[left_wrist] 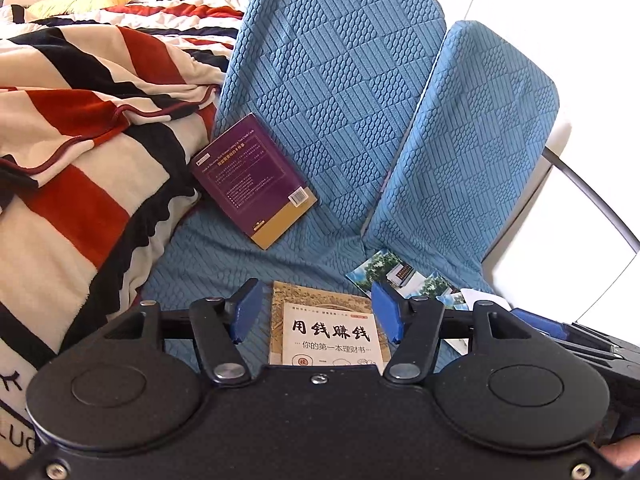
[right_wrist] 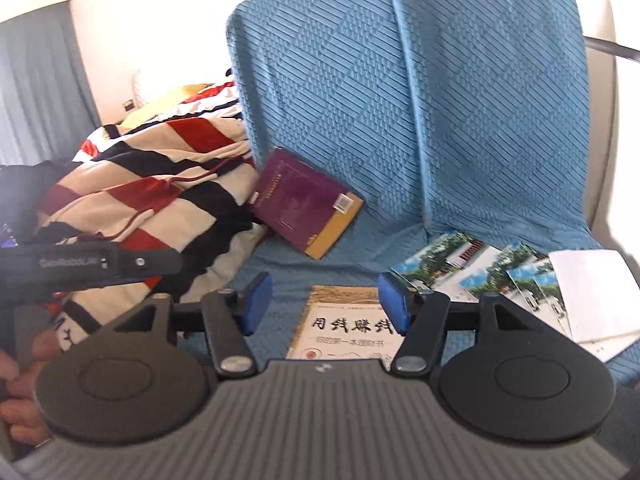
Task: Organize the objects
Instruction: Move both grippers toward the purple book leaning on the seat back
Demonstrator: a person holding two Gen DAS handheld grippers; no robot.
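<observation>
**Blue quilted sofa, books and cards spread out, both grippers open and empty**

Blue quilted cover over the sofa seat point(left_wrist: 224, 256) and two back cushions, the left one point(left_wrist: 332, 80) at twelve o'clock in the left wrist view, the right one point(left_wrist: 472, 152) at two o'clock.

Leaning against the foot of the left cushion: purple book point(left_wrist: 252, 178), back cover up, barcode at its lower right corner, one edge just beside the striped blanket point(left_wrist: 88, 152). Seen again in the right wrist view at eleven o'clock of centre point(right_wrist: 304, 204).

Lying flat on the seat: tan book point(left_wrist: 326, 320) with bold black characters on a white panel, directly ahead of the left gripper point(left_wrist: 318, 312). Blue pads held well apart, the book below and between them, neither pad pressing on it. Nothing gripped.

Same tan book point(right_wrist: 344, 324) ahead of the right gripper point(right_wrist: 326, 304), whose jaws also stand partly open, the right pad overlapping the book's right edge in the picture; contact cannot be told. Nothing gripped here either.

At three o'clock on the seat: fanned photo cards point(right_wrist: 496, 268) showing trees and a white building, overlapping one another, and a white sheet point(right_wrist: 592, 300) partly over their right end.

At nine o'clock in the right wrist view: black body of the other gripper, with fingers of a hand point(right_wrist: 20, 396) at the lower left edge
</observation>
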